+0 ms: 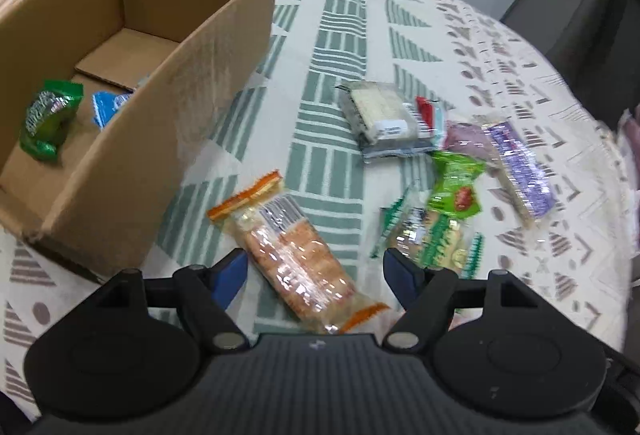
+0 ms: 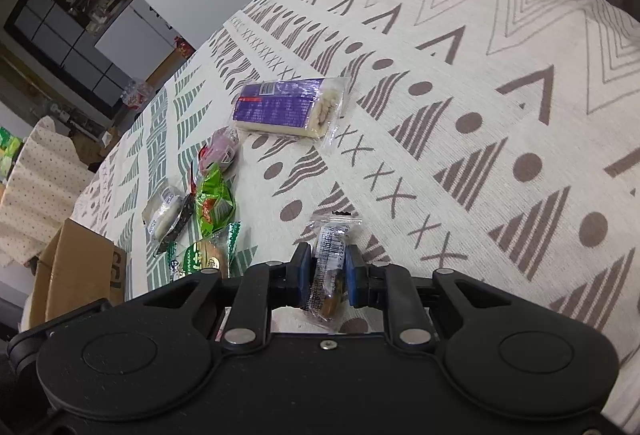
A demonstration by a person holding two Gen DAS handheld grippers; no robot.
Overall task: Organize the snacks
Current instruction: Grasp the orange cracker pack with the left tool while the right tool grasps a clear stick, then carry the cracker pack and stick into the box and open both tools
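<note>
The left gripper (image 1: 314, 267) is seen with its jaws spread wide and nothing pressed between them, an orange-edged cracker packet (image 1: 288, 255) lying on the patterned tabletop (image 1: 344, 35) in the gap. The right gripper (image 2: 328, 275) is clamped on a small clear-wrapped snack (image 2: 330, 271), held just above the cloth. A cardboard box (image 1: 160, 123) stands at the left with a green packet (image 1: 48, 123) and a blue packet (image 1: 108, 107) inside it, while a purple-labelled cake roll (image 2: 284, 107), a green bag (image 2: 214, 203) and other packets are scattered loose on the tabletop.
</note>
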